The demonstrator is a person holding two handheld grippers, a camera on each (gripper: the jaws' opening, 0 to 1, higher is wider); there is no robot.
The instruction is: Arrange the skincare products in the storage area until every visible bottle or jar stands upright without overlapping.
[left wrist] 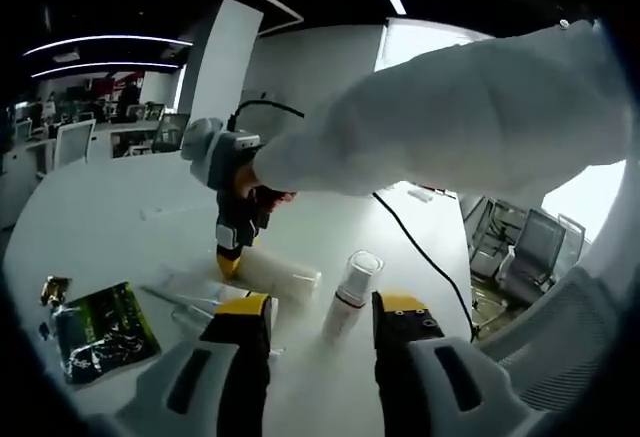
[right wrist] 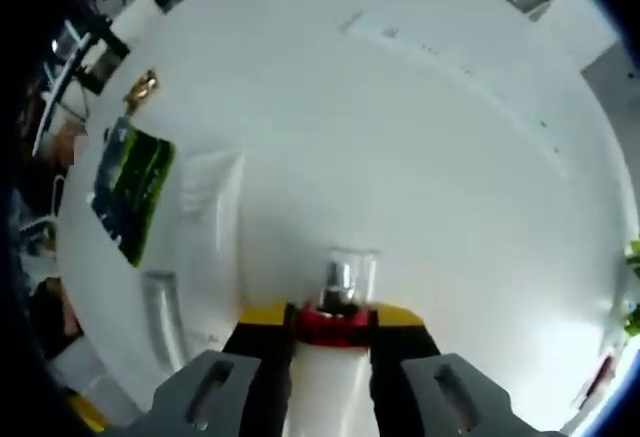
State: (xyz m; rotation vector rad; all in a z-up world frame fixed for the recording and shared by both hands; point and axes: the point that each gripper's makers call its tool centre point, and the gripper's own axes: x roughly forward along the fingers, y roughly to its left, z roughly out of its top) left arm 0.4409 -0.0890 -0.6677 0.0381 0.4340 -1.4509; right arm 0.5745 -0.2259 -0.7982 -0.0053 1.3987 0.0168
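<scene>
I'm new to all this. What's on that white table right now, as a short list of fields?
Surface: white table
Right gripper: shut on a white bottle with a red collar, lying on its side
Left gripper: open, holding nothing
Standing: spray bottle with clear cap, upright, between the left jaws' tips
Also there: green packet; small gold item

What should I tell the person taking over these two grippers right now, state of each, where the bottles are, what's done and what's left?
Right gripper: shut on a lying white bottle, near its red collar and clear cap.
Left gripper: open, holding nothing, just short of the upright pump bottle.
Both bottles are on the white table; a green packet lies off to the side.
Done: the pump bottle stands.
Left: stand the gripped bottle up, clear of the pump bottle.
</scene>
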